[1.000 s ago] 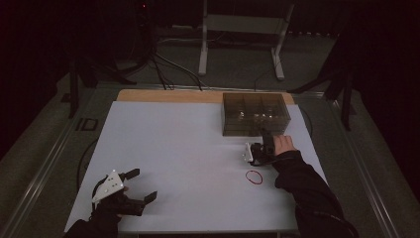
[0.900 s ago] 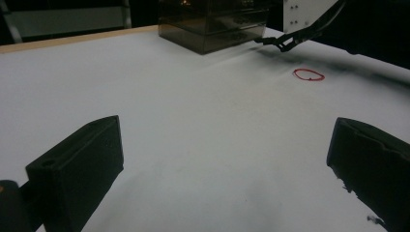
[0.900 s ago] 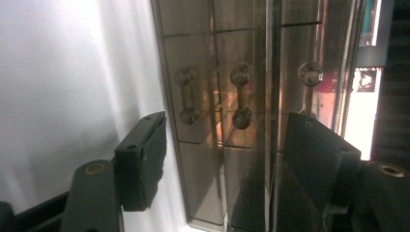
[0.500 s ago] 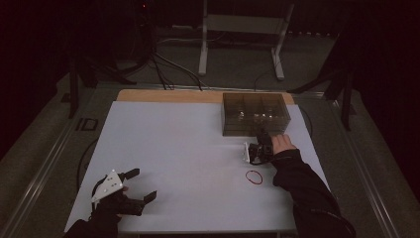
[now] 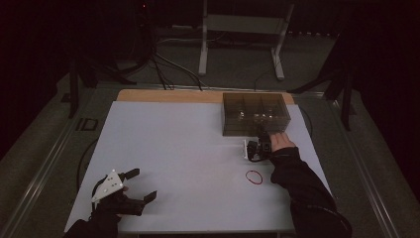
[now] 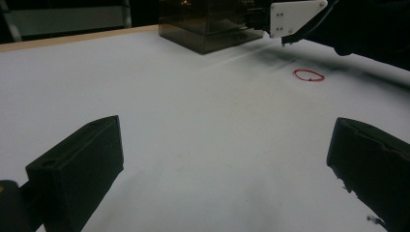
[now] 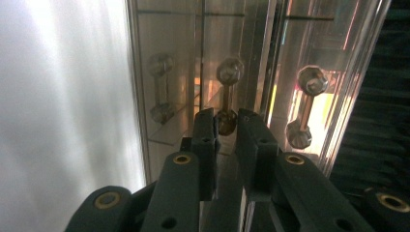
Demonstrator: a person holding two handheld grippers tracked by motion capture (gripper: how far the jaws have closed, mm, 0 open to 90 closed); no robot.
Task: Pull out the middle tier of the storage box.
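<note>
My right gripper has just been closing on the middle drawer's knob of the clear box, drawer not yet pulled; my left gripper rests wide open, empty.

Your right gripper facing clear drawer box. Jaws have just been closing, now nearly together around lower knob of middle handle. Two more handles flanking it, left and right.
</note>
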